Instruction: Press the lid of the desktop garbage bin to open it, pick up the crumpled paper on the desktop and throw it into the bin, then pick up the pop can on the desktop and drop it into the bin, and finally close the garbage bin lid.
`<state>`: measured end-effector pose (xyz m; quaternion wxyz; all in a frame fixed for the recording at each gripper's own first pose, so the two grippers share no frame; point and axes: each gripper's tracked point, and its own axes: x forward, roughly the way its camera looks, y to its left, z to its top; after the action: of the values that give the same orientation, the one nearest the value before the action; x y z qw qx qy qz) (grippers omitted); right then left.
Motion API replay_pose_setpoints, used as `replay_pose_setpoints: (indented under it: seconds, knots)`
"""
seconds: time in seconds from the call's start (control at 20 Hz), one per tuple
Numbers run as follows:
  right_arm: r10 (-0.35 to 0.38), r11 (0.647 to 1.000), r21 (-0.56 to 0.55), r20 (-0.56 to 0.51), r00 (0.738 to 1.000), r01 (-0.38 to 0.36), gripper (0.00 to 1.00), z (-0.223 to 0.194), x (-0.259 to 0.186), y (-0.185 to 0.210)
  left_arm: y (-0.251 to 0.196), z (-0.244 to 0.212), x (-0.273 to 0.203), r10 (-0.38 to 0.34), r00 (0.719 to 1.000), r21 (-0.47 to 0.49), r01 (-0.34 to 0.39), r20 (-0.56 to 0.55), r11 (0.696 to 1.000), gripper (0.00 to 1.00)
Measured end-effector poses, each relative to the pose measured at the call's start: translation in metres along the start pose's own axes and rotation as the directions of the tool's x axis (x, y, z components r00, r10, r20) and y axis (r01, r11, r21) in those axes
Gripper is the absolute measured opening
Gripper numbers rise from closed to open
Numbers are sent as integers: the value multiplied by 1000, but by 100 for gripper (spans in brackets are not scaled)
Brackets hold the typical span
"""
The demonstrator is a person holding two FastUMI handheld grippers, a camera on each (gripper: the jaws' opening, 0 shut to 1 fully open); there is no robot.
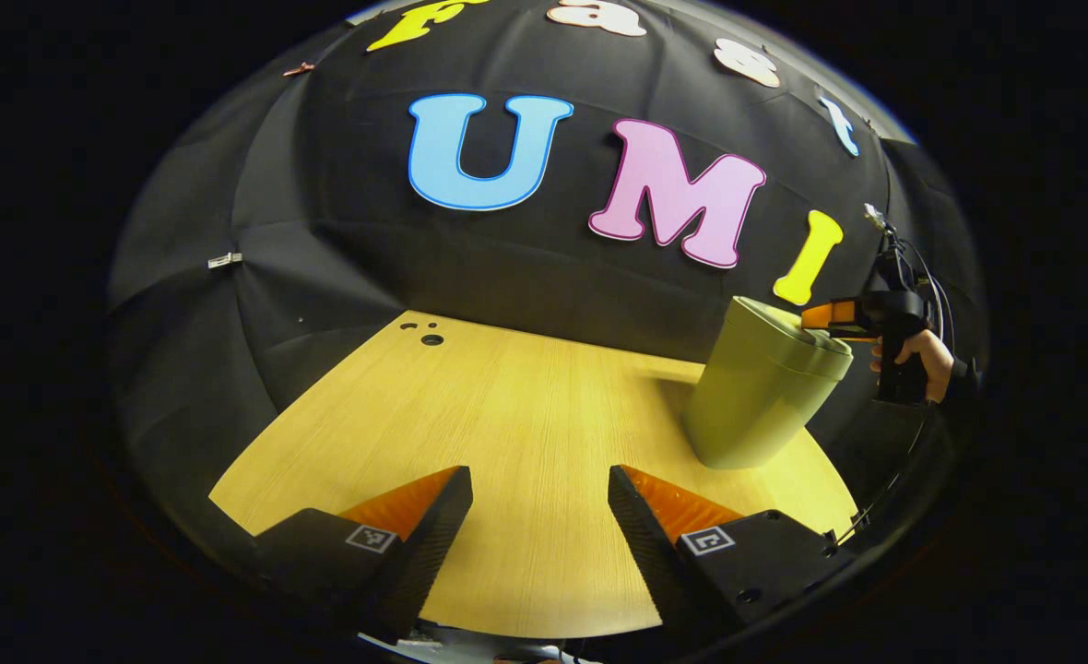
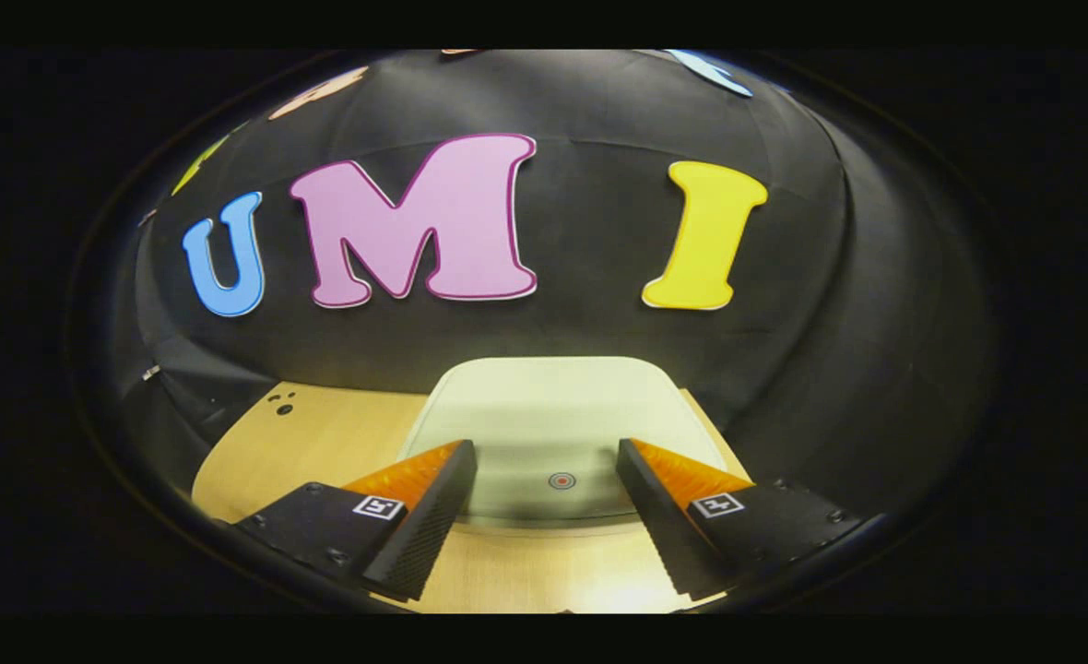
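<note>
A pale green desktop garbage bin (image 1: 761,392) stands on the wooden table at the right of the left gripper view, its lid down. In the right gripper view I look down on the flat lid (image 2: 558,415), which has a small red dot (image 2: 561,480) near its front edge. My right gripper (image 2: 546,461) hovers open just above the lid, fingers either side of the dot. The same gripper (image 1: 830,318), held by a hand (image 1: 922,360), shows at the bin's top right rim. My left gripper (image 1: 539,484) is open over bare table, well left of the bin.
The light wooden table (image 1: 507,415) has small dark holes (image 1: 429,337) near its far left corner. Black cloth walls close it in at the back and on both sides. The table's right edge lies just past the bin.
</note>
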<state>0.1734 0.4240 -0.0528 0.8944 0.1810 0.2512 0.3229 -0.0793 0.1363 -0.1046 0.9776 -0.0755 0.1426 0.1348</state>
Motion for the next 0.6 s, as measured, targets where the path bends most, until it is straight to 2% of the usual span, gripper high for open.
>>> replay_pose_setpoints:
  seconds: [0.05,0.1,0.15,0.4,0.6]
  knots:
    - [1,1000,2,0,1000,-1,97,0,0,0,-1,-1,0,2,1000,0,-2,-1,1000,96]
    - [3,1000,9,4,1000,-3,98,-1,1,0,-1,-2,1,3,1000,0,-3,-3,1000,92]
    - [5,1000,15,10,1000,-5,98,-2,2,0,-2,-2,0,4,1000,3,-4,-4,1000,96]
    - [14,999,31,19,1000,-15,95,-8,4,0,-11,-5,4,1,1000,28,-1,-6,1000,96]
    - [17,1000,23,73,997,-18,99,-4,4,1,-16,-2,8,1,1000,28,-1,0,1000,96]
